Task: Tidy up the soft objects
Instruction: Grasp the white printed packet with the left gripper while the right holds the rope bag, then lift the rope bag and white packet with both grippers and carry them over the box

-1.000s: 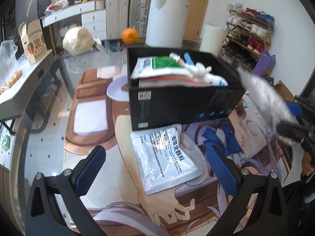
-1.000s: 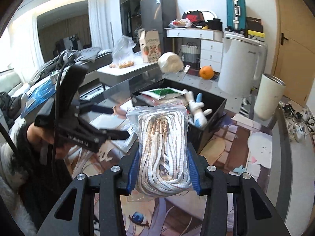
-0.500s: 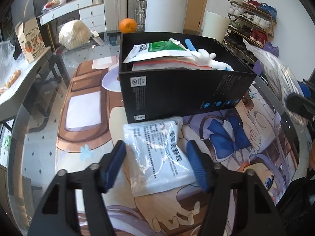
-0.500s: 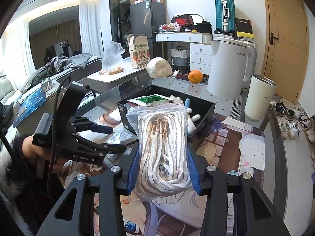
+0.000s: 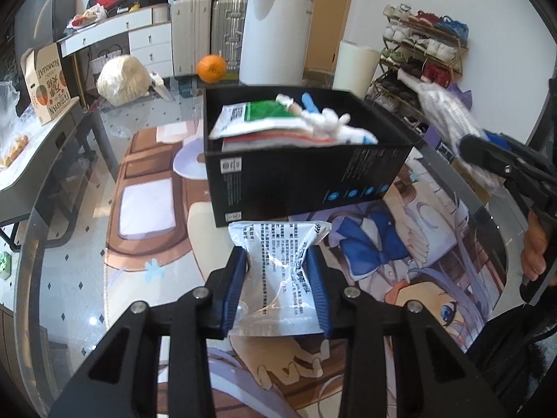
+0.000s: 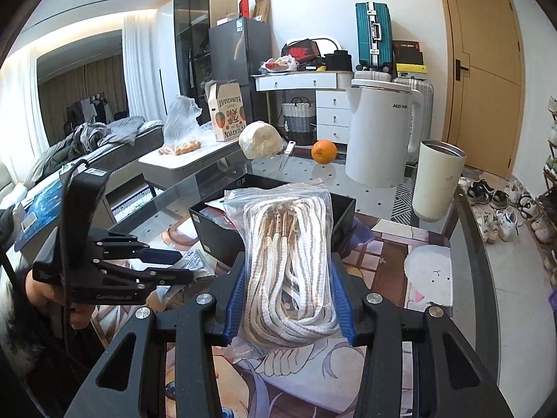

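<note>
A black box [image 5: 299, 177] holds flat packets and a white plush toy [image 5: 334, 125]. The left gripper [image 5: 278, 278] pinches a printed pouch [image 5: 278, 254]; the right gripper [image 6: 290, 299] clamps a bagged rope [image 6: 289, 261].

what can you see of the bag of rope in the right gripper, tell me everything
The bag of rope is a clear zip-top plastic bag stuffed with coiled white cord striped in grey-brown, with copper-coloured metal tips bunched near the top. It stands upright, top seal crumpled, pinched at its lower half between the blue pads of the right hand-held gripper. It is held in the air above the printed table mat, in front of the black box.
</note>
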